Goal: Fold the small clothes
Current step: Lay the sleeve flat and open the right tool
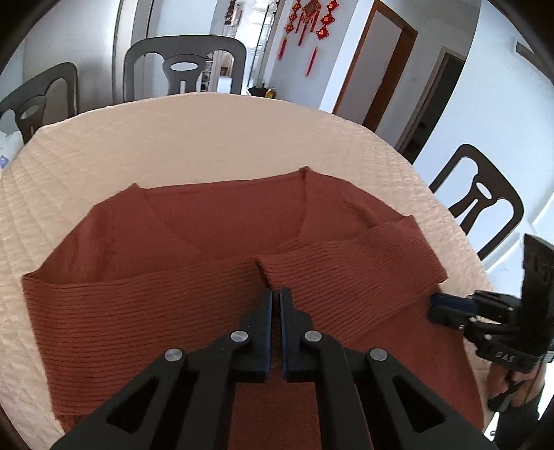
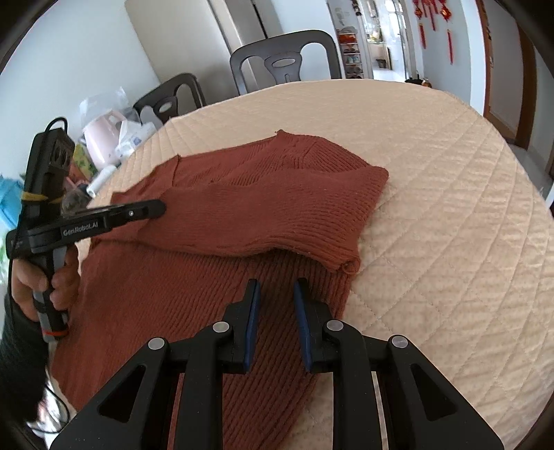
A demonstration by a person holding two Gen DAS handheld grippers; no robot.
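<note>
Rust-red ribbed knit sweater (image 1: pixel 214 221), one item, lying flat on the tabletop (image 1: pixel 194 138) directly under and ahead of both my grippers, both sleeves folded across the body.

Left sleeve (image 1: pixel 138 304): crosses the body from my left, its cuff ending just ahead of my left gripper's tips.

Right sleeve (image 2: pixel 270 214): crosses just ahead of my right gripper, its rolled cuff (image 2: pixel 349 266) lying ahead and to the right of the tips.

Left gripper (image 1: pixel 276 294): black frame, blue pads, pressed together with a pinch of red knit caught between them, near where the two sleeves meet. White lettering along its side reads "GenRobot.AI". My left hand (image 2: pixel 41 277) wraps its handle.

Right gripper (image 2: pixel 275 287): same build, jaws part-way spread, hovering over the sweater's body with knit visible in the gap; whether the pads touch it I cannot tell. In the left view a partial marking on its housing, "DAS", can be read.

Tabletop cover: cream quilted cloth, diamond stitching.

Dark plastic chairs (image 1: pixel 185 67) beyond the far edge.

Red hanging knot ornaments (image 1: pixel 308 24) on the far wall; no writing on them can be read.
</note>
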